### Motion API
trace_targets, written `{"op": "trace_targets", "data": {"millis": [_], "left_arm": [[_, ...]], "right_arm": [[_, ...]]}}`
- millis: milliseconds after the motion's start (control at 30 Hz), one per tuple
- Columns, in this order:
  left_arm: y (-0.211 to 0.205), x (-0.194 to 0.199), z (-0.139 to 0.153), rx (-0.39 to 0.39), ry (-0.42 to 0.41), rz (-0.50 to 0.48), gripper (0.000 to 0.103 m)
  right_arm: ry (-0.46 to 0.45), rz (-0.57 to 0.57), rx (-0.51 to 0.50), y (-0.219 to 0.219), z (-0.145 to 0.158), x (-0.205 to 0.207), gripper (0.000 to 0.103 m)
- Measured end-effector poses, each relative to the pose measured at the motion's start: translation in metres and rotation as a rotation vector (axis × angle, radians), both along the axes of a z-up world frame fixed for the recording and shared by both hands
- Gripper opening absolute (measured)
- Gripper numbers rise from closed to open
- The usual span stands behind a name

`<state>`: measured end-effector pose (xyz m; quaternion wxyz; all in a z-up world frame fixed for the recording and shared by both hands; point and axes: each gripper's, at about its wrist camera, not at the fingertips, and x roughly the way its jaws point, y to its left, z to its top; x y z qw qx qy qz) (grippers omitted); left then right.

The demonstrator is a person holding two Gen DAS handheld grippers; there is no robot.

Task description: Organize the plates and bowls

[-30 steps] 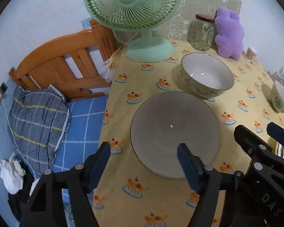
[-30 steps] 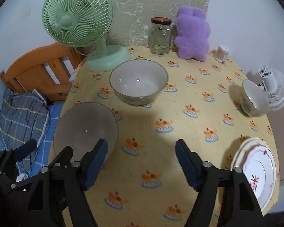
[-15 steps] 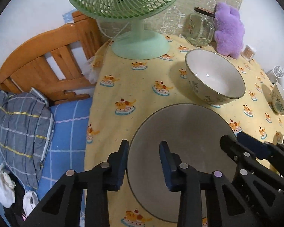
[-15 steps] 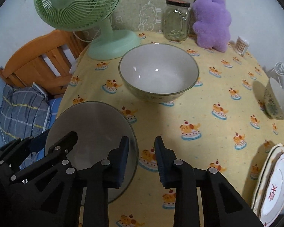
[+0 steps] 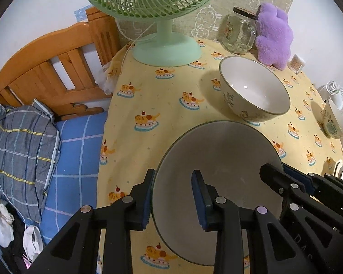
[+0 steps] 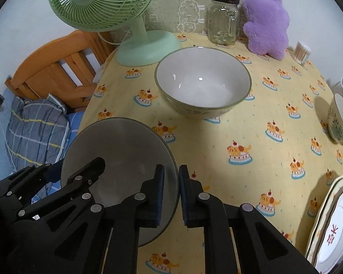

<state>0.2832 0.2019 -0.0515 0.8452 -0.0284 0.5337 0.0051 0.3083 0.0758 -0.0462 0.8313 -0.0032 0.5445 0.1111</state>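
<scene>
A grey plate (image 5: 217,150) (image 6: 121,146) lies on the yellow tablecloth near the table's left edge. My left gripper (image 5: 172,196) is shut on its left rim, one pad outside and one inside the dish. My right gripper (image 6: 171,191) is shut on the opposite right rim. Each gripper also shows in the other's view: the right gripper (image 5: 285,182) and the left gripper (image 6: 80,173). Behind the plate stands a large white bowl (image 5: 253,93) (image 6: 203,84). At the right is a small patterned bowl (image 6: 340,123), and a stack of decorated plates (image 6: 331,228) sits at the near right.
A green fan (image 6: 146,45), a glass jar (image 6: 223,22), a purple plush toy (image 6: 265,20) and a toothpick holder (image 6: 303,50) line the table's back. A small white fan (image 5: 338,93) stands at the right. Left of the table are a wooden headboard (image 5: 57,68) and a plaid pillow (image 5: 20,155).
Both grippers came down toward the grey plate and closed, the left onto its left rim and the right onto its right rim. The plate stays on the cloth.
</scene>
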Motion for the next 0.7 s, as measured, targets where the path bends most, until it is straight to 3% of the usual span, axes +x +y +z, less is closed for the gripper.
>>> {"op": "trace_targets", "data": {"millis": [700], "left_arm": [[-0.073,-0.065,0.011,-0.038,0.041,-0.127,0.031]], "right_arm": [[0.031,-0.140,-0.013,-0.074,0.016,-0.074,0.016]]}}
